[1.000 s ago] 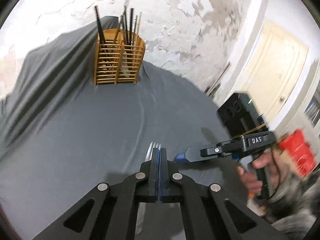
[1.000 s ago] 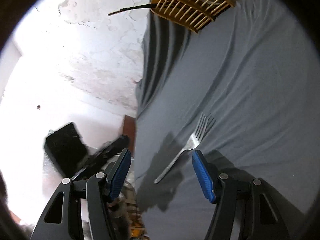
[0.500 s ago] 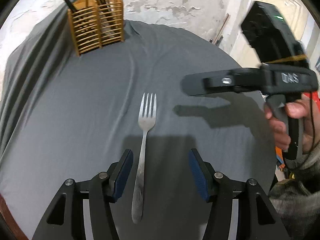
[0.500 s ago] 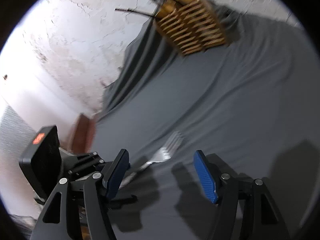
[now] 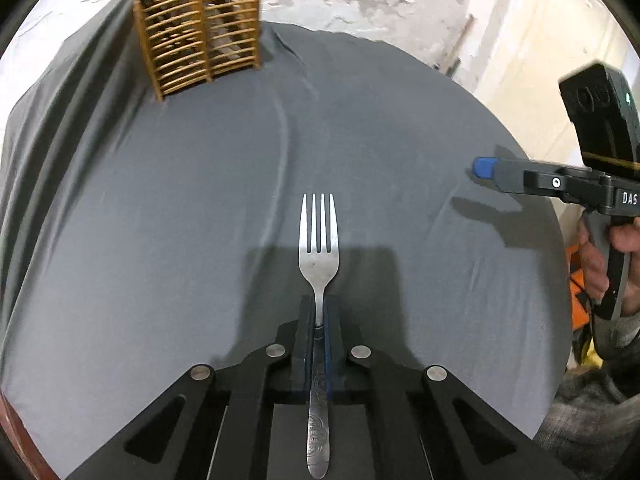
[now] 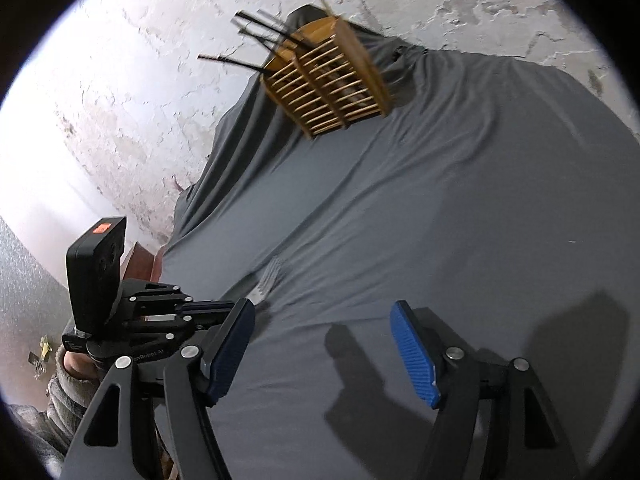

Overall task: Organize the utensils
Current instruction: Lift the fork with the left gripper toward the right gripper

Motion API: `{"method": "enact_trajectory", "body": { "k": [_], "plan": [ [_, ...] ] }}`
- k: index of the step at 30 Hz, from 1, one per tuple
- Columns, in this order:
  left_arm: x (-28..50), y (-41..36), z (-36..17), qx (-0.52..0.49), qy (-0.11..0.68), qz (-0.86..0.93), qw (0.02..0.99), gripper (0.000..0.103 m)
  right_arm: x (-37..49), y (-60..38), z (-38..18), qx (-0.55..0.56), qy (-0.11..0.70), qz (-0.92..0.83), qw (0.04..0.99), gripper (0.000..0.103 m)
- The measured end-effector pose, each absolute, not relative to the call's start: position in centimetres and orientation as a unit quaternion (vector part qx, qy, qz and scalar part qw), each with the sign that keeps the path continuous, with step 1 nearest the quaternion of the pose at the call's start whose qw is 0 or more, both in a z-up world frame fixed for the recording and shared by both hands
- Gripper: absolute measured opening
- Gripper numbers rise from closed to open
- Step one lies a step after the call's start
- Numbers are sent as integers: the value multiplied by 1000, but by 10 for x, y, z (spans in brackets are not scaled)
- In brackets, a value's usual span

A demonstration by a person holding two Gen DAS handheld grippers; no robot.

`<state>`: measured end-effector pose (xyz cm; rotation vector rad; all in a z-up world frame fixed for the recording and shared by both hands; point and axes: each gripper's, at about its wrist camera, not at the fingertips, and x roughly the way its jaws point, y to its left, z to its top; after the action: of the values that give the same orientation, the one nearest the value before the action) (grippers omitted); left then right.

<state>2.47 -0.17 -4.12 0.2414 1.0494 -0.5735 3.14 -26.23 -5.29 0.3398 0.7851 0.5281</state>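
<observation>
Left claw (image 5: 318, 312) has just snapped closed, and it is clamped on the neck of the fork (image 5: 319, 240), pads pressing the handle from both sides. From the left wrist camera, the tines point to twelve o'clock and the handle runs back to six o'clock, passing between the fingers (image 5: 306, 332) and out toward the bottom edge. That fork lies flat on the grey cloth (image 5: 160, 200) that covers the worktop, right in the middle of it.

Up at eleven o'clock stands the wooden slatted holder (image 5: 200, 32), well apart from the fork, with dark sticks poking out of its top. It looks to have two compartments side by side.

Over at three o'clock, the right claw (image 6: 324, 348) comes in level above the cloth, a person's hand (image 5: 596, 264) wrapped around its grip. Its own camera shows the blue pads (image 6: 414, 354) spread wide with nothing but cloth between them; those jaws have just been easing a touch wider. From that side the fork is a blurred glint at about nine o'clock, just beyond the left pad, and the holder sits up at twelve o'clock against the peeling white wall (image 6: 120, 100).
</observation>
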Motion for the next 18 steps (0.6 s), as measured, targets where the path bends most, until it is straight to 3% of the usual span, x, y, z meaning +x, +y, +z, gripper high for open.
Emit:
{"method": "enact_trajectory", "body": {
  "k": [7,15,17,18],
  "plan": [
    [-3,30,7,-13,421,-299,856,3,30,-264,-55,223,370,313,846,78],
    [-20,0,2,-44,403,-351,844,3,39,-226,-36,211,343,359,842,78],
    [-27,-8,-1,-39,401,-363,841,3,46,-223,-32,214,340,366,839,75],
    [-32,-12,-1,-35,398,-368,840,3,47,-221,-29,207,336,368,842,61]
  ]
}}
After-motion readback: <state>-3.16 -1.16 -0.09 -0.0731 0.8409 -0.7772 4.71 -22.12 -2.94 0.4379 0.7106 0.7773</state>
